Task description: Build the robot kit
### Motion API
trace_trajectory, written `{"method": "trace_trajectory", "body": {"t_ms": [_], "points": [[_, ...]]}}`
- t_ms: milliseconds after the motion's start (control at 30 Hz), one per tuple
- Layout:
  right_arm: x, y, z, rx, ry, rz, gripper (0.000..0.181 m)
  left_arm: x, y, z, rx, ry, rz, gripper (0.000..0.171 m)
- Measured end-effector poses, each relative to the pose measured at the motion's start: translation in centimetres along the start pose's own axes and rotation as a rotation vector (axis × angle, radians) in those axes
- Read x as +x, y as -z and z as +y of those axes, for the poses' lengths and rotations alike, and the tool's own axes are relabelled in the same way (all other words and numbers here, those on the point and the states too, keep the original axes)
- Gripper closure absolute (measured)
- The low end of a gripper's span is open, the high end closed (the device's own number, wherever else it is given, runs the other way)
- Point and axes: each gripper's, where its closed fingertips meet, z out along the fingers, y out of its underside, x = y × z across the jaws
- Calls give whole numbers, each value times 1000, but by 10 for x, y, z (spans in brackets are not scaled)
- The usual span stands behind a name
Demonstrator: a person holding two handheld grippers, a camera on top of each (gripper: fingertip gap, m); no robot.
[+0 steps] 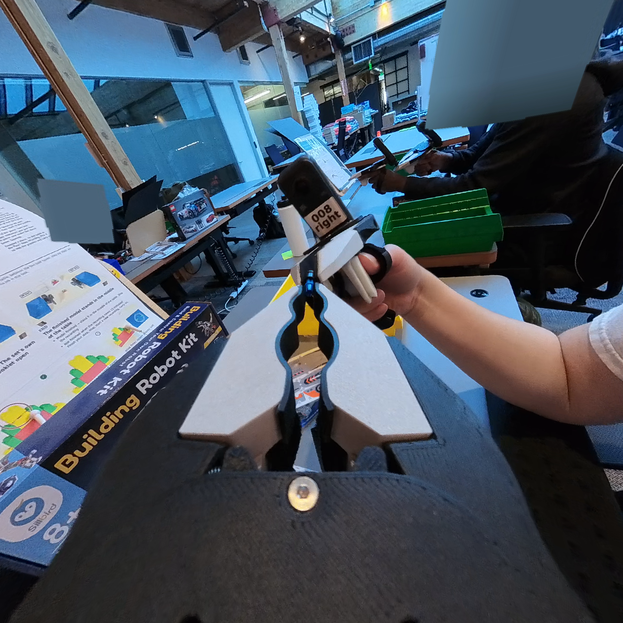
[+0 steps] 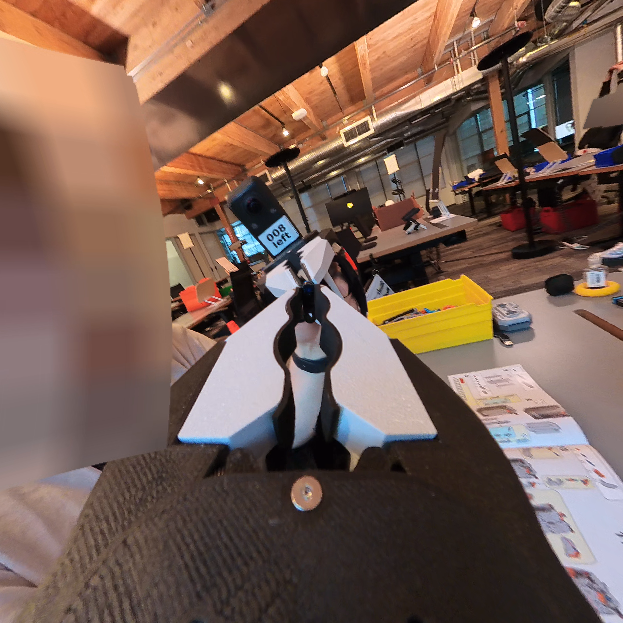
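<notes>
we've got both grippers raised off the table, tip to tip, with a small blue pin [image 1: 309, 282] pinched between them. the left gripper [image 1: 306, 296] has its fingers clenched on one end of that pin, and in the right wrist view the right gripper [image 2: 307, 296] is clamped on the same blue piece from the other side, so the two noses nearly touch. a bare hand [image 1: 387, 286] grips the right gripper's handle. below and left of our left gripper sits a dark blue kit box [image 1: 111, 381], with an open instruction sheet [image 1: 50, 286] just beside it. a yellow bin [image 2: 435, 313] of parts sits on the grey table [image 2: 539, 350] behind the grippers, and a printed booklet [image 2: 539, 448] lies flat off to the right.
</notes>
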Motion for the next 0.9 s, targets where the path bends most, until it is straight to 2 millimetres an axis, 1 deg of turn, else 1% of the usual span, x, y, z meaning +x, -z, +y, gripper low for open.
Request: {"method": "trace_trajectory", "body": {"t_ms": [300, 900], "points": [[-3, 0, 6, -55, 40, 21, 175, 5, -2, 3, -13, 2, 37, 169], [1, -1, 15, -104, 53, 58, 175, 6, -1, 11, -60, 9, 61, 169]]}}
